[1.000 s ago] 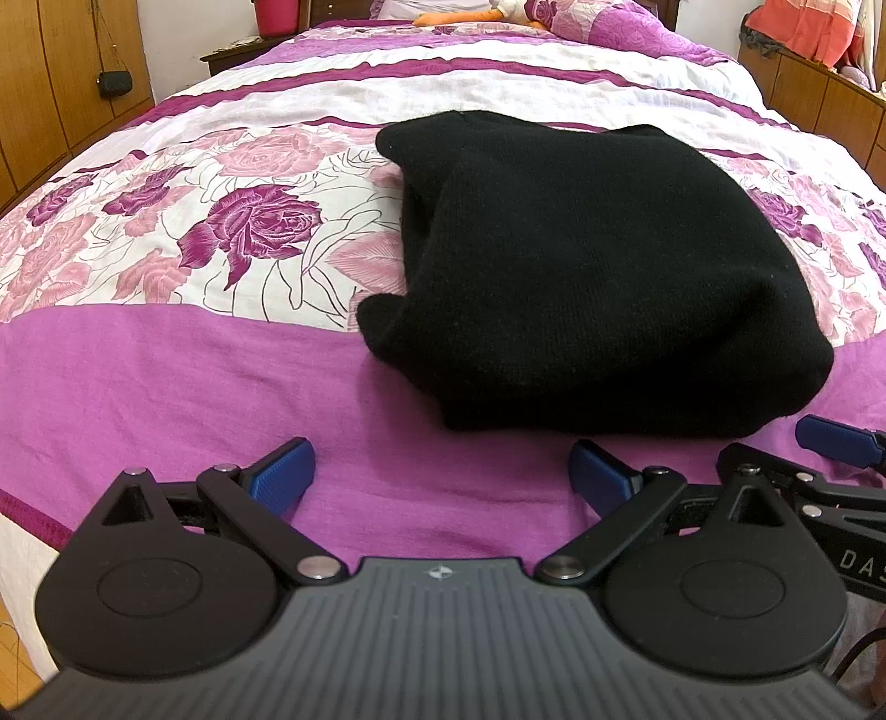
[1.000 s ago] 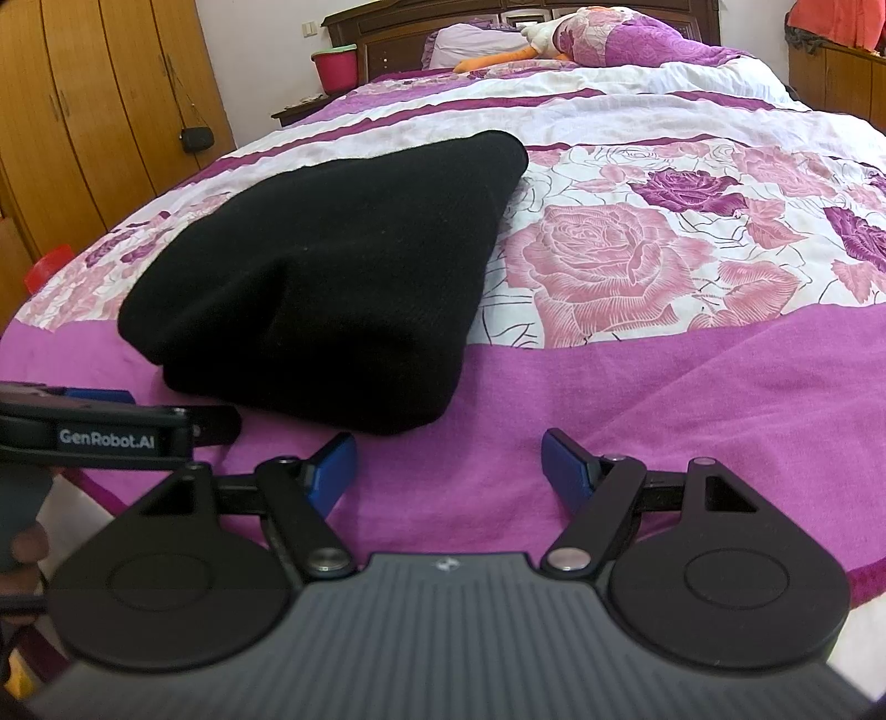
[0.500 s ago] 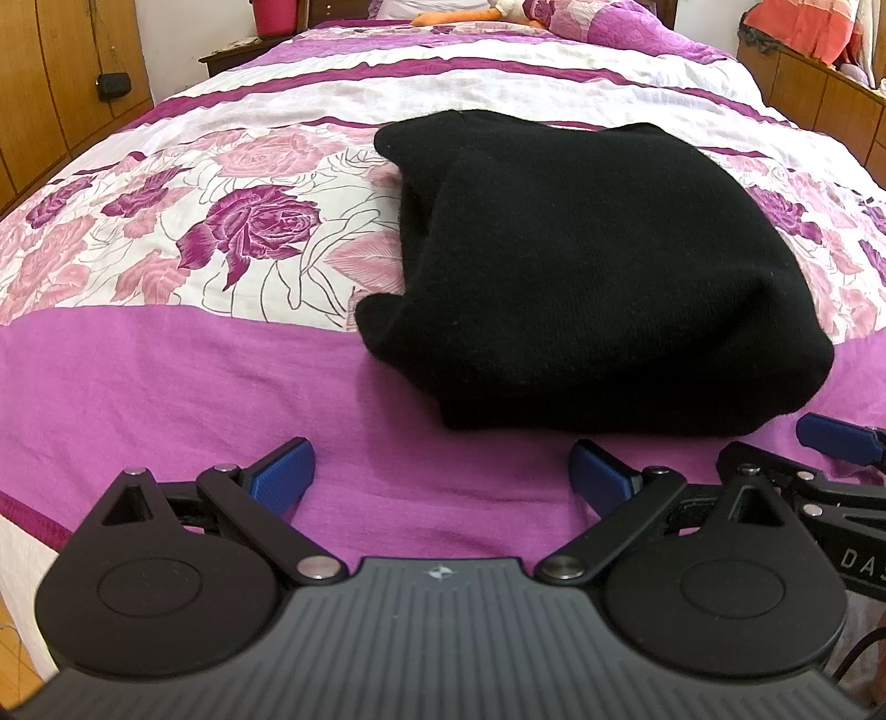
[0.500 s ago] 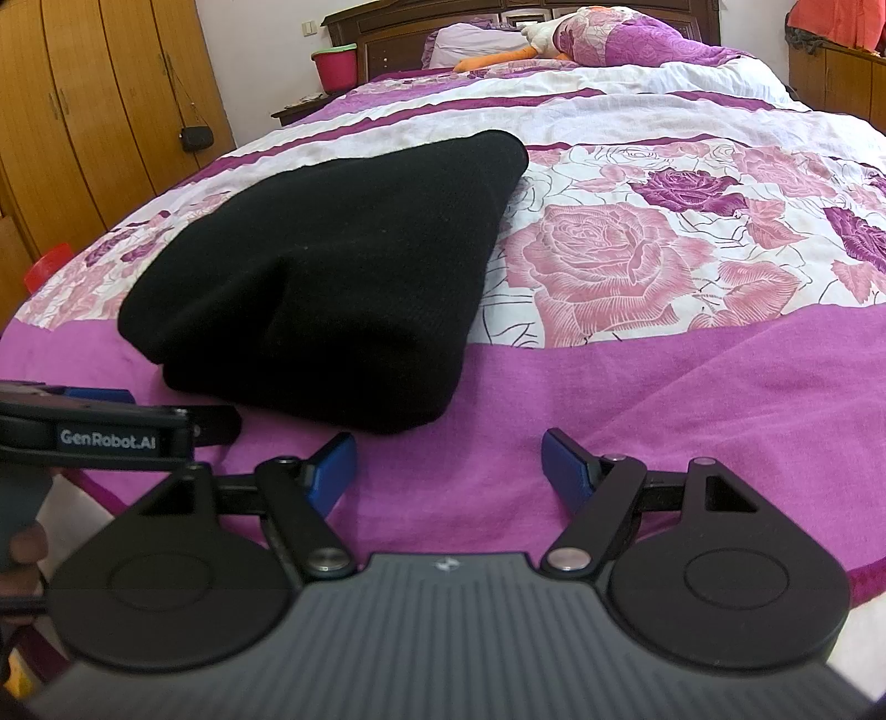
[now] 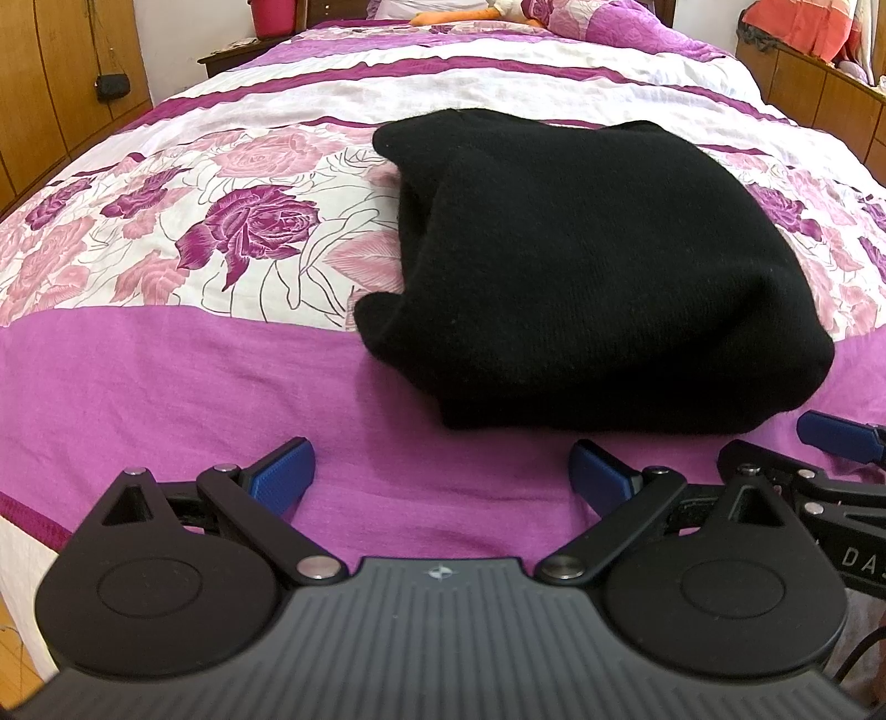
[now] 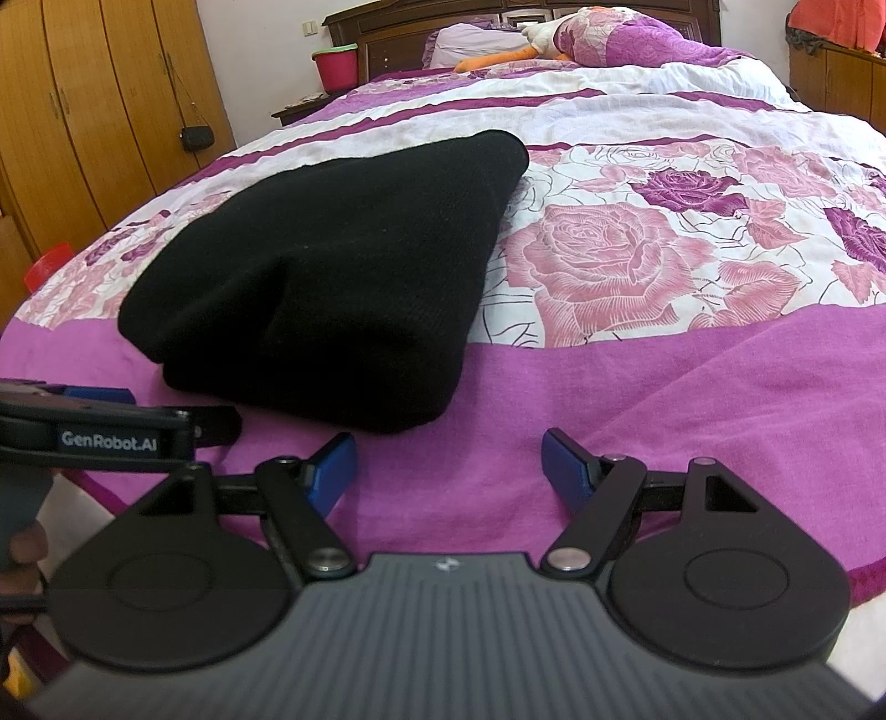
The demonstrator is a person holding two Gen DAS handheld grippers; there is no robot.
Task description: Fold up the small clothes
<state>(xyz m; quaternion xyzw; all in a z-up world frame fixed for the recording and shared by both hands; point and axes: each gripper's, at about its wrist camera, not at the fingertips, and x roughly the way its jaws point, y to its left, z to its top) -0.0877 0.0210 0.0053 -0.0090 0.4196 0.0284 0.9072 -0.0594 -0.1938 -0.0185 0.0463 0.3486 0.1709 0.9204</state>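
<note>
A black knitted garment (image 5: 587, 271) lies folded into a thick bundle on the purple and rose-patterned bedspread (image 5: 166, 376). My left gripper (image 5: 443, 476) stands open just short of the bundle's near edge, nothing between its blue pads. In the right wrist view the same garment (image 6: 332, 288) sits ahead and to the left. My right gripper (image 6: 448, 471) is open too, over bare purple cloth beside the bundle's near right corner. Each gripper shows at the edge of the other's view.
The bed stretches far ahead, with pillows and an orange and white soft toy (image 6: 531, 44) at the headboard. Wooden wardrobes (image 6: 83, 111) line the left wall, a red bucket (image 6: 335, 69) stands on a side table. The bed's near edge runs just below both grippers.
</note>
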